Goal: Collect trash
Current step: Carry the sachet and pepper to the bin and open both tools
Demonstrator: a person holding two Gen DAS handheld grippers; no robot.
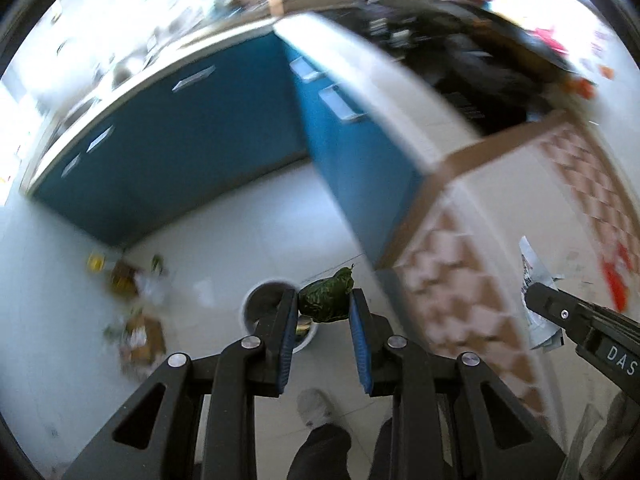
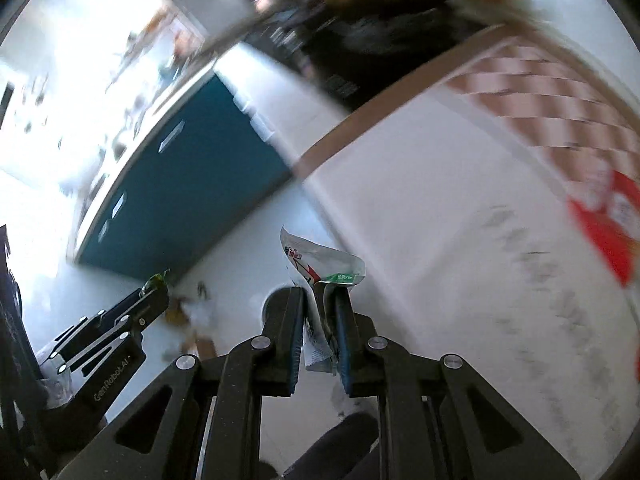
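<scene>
My left gripper [image 1: 325, 307] is shut on a crumpled dark green wrapper [image 1: 327, 300] and holds it in the air above a round grey trash bin [image 1: 264, 304] on the floor. My right gripper [image 2: 318, 308] is shut on a white wrapper with red and green print [image 2: 320, 266], also held above the bin [image 2: 276, 300]. The right gripper and its white wrapper show at the right of the left wrist view [image 1: 536, 280]. The left gripper shows at the lower left of the right wrist view [image 2: 154, 290], with a bit of green at its tip.
Scattered trash [image 1: 132, 300] lies on the white tiled floor left of the bin. Blue cabinets [image 1: 192, 152] stand behind. A table with a checkered cloth [image 1: 480, 240] is at the right, with a red packet [image 2: 604, 224] on it. The person's shoe [image 1: 316, 404] is below.
</scene>
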